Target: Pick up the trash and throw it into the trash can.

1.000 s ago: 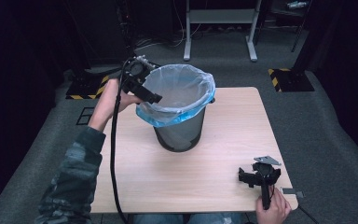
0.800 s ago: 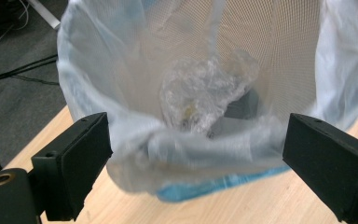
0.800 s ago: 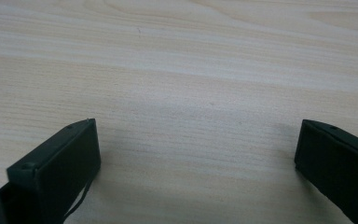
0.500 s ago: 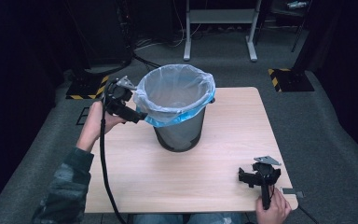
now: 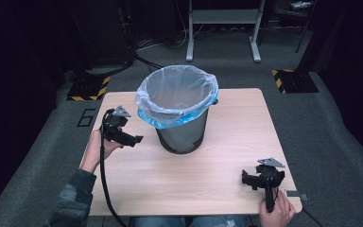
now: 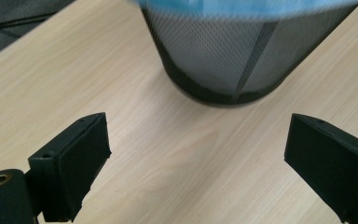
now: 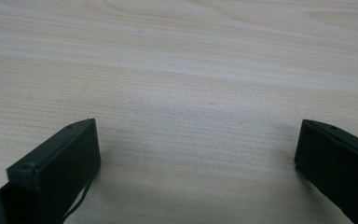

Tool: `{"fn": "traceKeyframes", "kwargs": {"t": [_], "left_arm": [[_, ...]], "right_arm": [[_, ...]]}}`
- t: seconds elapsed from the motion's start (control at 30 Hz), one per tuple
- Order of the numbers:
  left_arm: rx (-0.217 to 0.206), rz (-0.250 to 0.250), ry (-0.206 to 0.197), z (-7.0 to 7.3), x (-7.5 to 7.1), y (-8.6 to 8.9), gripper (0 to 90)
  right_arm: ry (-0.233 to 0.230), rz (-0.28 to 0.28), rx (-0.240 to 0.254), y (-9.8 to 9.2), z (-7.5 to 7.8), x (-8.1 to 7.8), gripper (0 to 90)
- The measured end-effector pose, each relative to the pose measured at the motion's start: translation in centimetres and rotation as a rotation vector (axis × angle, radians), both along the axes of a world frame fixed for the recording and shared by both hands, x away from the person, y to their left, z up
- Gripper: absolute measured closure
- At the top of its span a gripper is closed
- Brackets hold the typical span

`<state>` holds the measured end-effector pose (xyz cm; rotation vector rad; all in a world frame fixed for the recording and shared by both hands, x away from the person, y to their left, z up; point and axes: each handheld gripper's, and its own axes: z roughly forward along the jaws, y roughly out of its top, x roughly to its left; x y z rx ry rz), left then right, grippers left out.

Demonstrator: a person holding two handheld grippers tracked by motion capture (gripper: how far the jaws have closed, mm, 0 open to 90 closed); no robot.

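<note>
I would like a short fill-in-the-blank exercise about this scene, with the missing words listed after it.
1. The mesh bin is lined with a ____ plastic bag.
2. The left gripper has its jaws ____.
3. The bin stands on a ____ table.
4. The right gripper holds ____.

Missing words: blue; open; wooden; nothing

A black mesh wastebasket [image 5: 183,137] is standing upright near the tabletop's [image 5: 246,127] far middle; a translucent blue bin liner [image 5: 170,111] is folding over its rim.
</note>
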<state>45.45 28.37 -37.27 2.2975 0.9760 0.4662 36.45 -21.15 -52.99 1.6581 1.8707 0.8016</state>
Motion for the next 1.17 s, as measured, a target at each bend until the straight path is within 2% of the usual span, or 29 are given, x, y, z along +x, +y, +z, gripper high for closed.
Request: {"fn": "traceKeyframes", "kwargs": {"t": [0.07, 0.1, 0.13, 0.23, 0.27, 0.3, 0.33, 0.47, 0.5, 0.53, 0.6, 0.67, 0.73, 0.77, 0.8, 0.83, 0.87, 0.9, 0.93, 0.97, 1.0, 1.03, 1.17], "left_arm": [[-0.002, -0.003, 0.025, -1.3, -0.1, 0.5, 6.1], [-0.002, -0.003, 0.025, -1.3, -0.1, 0.5, 5.8], [0.016, 0.015, 0.035, -2.6, -0.3, 0.9, 5.4], [0.024, 0.032, 0.07, -4.9, -0.6, 1.6, 5.1], [0.024, 0.032, 0.07, -4.9, -0.6, 1.6, 5.1], [0.031, 0.043, 0.081, -5.6, -0.7, 1.8, 5.1], [0.032, 0.059, 0.096, -7.0, -1.1, 2.4, 4.7], [0.003, 0.096, 0.107, -8.9, -1.8, 3.6, 4.7], [-0.013, 0.109, 0.114, -9.5, -2.0, 4.0, 5.2], [-0.036, 0.134, 0.129, -10.7, -2.4, 4.7, 5.9], [-0.059, 0.16, 0.137, -11.7, -2.9, 5.3, 5.7], [-0.075, 0.168, 0.137, -12.2, -3.1, 5.6, 5.5], [-0.109, 0.191, 0.127, -13.4, -3.8, 6.2, 4.0], [-0.109, 0.191, 0.127, -13.4, -3.8, 6.2, 3.5], [-0.116, 0.201, 0.116, -14.2, -4.1, 6.3, 3.3], [-0.103, 0.2, 0.11, -14.5, -4.2, 6.3, 3.3], [-0.095, 0.208, 0.081, -14.8, -4.4, 6.2, 2.3], [-0.095, 0.208, 0.081, -14.8, -4.4, 6.2, 2.1], [-0.102, 0.217, 0.042, -15.1, -4.8, 6.2, 2.1], [-0.102, 0.217, 0.042, -15.1, -4.8, 6.2, 1.8], [-0.107, 0.219, -0.001, -15.5, -5.1, 6.1, 1.2], [-0.128, 0.235, -0.023, -15.8, -5.3, 6.1, 0.1], [-0.133, 0.243, -0.025, -15.8, -5.4, 6.1, 0.0]], "right_arm": [[0.0, 0.0, 0.0, 0.0, 0.0, 0.0, 0.0], [0.0, 0.0, 0.0, 0.0, 0.0, 0.0, 0.0], [0.0, 0.0, 0.0, 0.0, 0.0, 0.0, 0.0], [0.0, 0.0, 0.0, 0.0, 0.0, 0.0, 0.0], [0.0, 0.0, 0.0, 0.0, 0.0, 0.0, 0.0], [0.0, 0.0, 0.0, 0.0, 0.0, 0.0, 0.0], [0.0, 0.0, 0.0, 0.0, 0.0, 0.0, 0.0], [0.0, 0.0, 0.0, 0.0, 0.0, 0.0, 0.0], [0.0, 0.0, 0.0, 0.0, 0.0, 0.0, 0.0], [0.0, 0.0, 0.0, 0.0, 0.0, 0.0, 0.0], [0.0, 0.0, 0.0, 0.0, 0.0, 0.0, 0.0], [0.0, -0.001, 0.0, 0.0, 0.0, 0.0, 0.0], [0.0, 0.0, 0.0, 0.0, 0.0, 0.0, 0.0], [0.0, 0.0, 0.0, 0.0, 0.0, 0.0, 0.0], [0.0, 0.0, 0.001, 0.0, 0.0, 0.0, 0.0], [0.0, 0.0, 0.0, 0.0, 0.0, 0.0, 0.0], [0.001, 0.0, 0.001, 0.0, 0.0, 0.0, 0.0], [0.0, 0.0, 0.0, 0.0, 0.0, 0.0, 0.0], [0.0, 0.0, 0.0, 0.0, 0.0, 0.0, 0.0], [0.0, 0.0, 0.0, 0.0, 0.0, 0.0, 0.0], [0.0, 0.0, 0.0, 0.0, 0.0, 0.0, 0.0], [0.0, 0.0, 0.0, 0.0, 0.0, 0.0, 0.0], [0.001, 0.0, 0.001, 0.0, 0.0, 0.0, 0.0]]}}
